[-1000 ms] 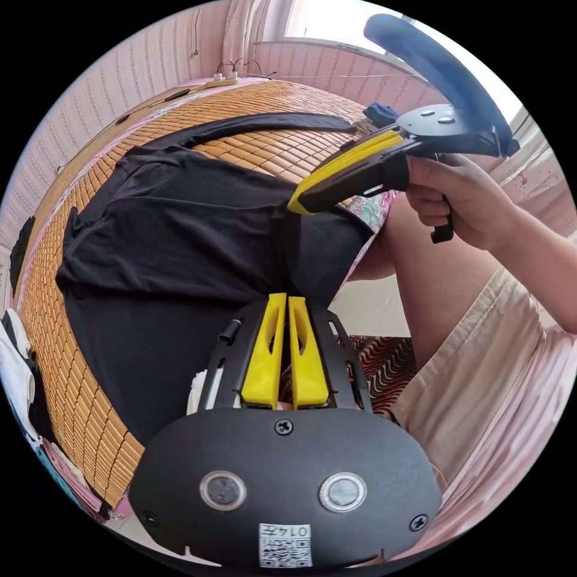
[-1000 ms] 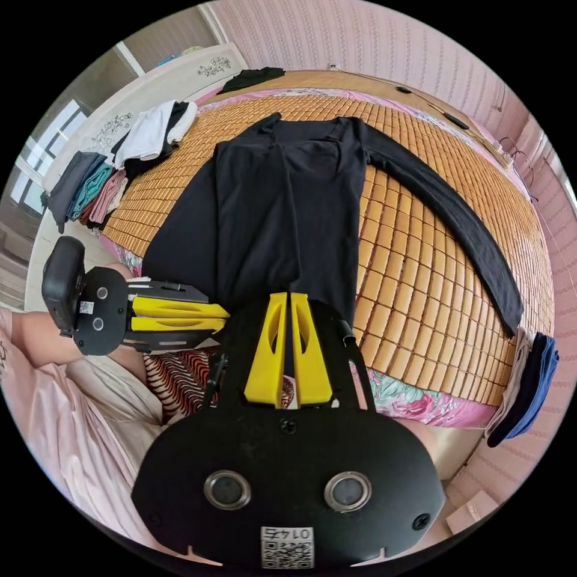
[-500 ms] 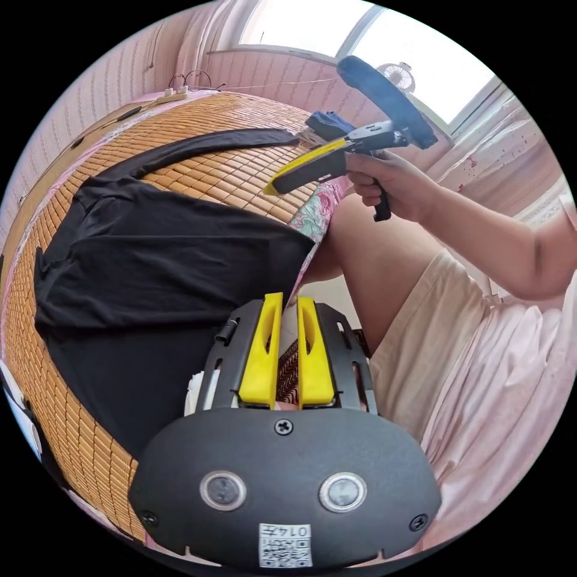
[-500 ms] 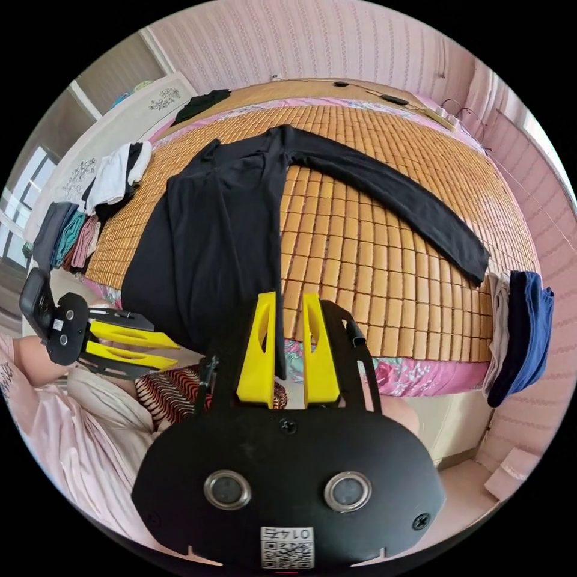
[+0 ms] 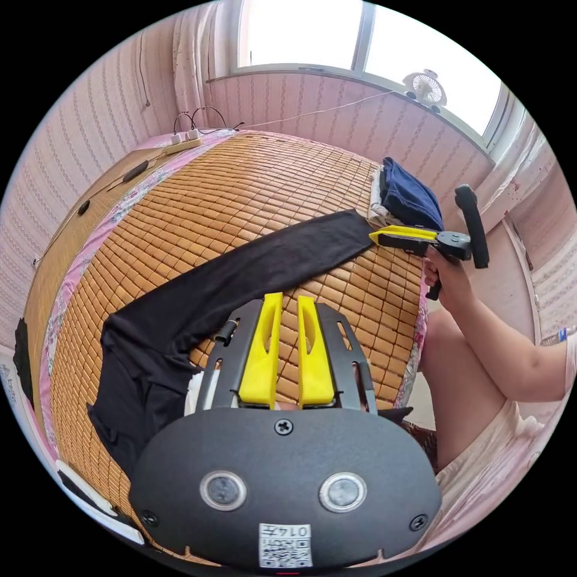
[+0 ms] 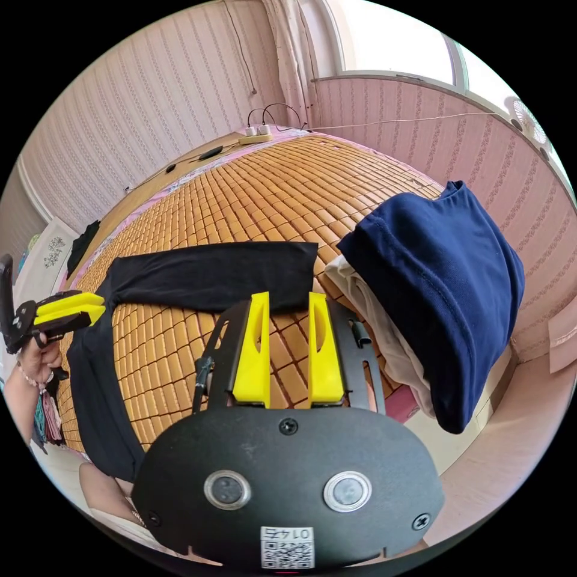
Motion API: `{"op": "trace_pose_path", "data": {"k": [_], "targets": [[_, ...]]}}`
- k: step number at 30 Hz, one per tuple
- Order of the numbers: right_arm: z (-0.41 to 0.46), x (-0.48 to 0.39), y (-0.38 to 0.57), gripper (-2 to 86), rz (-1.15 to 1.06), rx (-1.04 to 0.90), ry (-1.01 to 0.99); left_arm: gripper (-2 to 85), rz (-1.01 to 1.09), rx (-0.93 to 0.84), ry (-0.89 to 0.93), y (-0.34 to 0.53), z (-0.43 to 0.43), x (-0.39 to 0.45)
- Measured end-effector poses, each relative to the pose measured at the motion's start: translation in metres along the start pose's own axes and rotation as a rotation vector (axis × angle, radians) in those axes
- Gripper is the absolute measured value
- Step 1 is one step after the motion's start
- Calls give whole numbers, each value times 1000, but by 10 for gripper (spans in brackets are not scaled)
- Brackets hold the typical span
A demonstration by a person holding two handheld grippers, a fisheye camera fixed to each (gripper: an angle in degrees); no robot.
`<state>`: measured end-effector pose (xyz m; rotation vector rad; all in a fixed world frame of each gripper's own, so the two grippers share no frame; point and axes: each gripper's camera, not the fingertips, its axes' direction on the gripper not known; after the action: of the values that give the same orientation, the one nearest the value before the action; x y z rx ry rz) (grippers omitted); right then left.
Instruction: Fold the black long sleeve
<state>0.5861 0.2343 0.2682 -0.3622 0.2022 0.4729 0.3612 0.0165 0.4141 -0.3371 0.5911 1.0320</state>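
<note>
The black long sleeve lies on the bamboo mat, its body folded narrow and one sleeve stretched out flat towards the bed's edge. My right gripper is open, with its tips at the near edge of the cuff. Seen from the left gripper view, the right gripper points at the cuff's end, held by a hand. My left gripper hovers above the mat near the sleeve, jaws slightly parted and nothing between them. It also appears as the left gripper over the shirt's body.
A stack of folded clothes topped by a navy piece sits at the mat's edge, right beside the cuff. A power strip with cables lies at the far side. The person's leg is alongside the bed. A window with a small fan is behind.
Both grippers let go of the shirt's lower edge. The right one opened and travelled out to the cuff of the spread sleeve. The left jaws parted slightly, and both views swung towards the window.
</note>
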Motion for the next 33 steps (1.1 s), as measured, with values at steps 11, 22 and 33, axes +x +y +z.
{"op": "trace_pose_path", "data": {"k": [11,22,33], "targets": [[-2,25,13,-1,35,0,-54,83,108,-143,-143,-103,76,1],[-33,9,35,-1,-38,186,-280,-5,45,-132,-106,-74,53,-23],[-185,-174,50,1,-655,525,-915,-7,-353,334,-147,151,-200,-124]]}}
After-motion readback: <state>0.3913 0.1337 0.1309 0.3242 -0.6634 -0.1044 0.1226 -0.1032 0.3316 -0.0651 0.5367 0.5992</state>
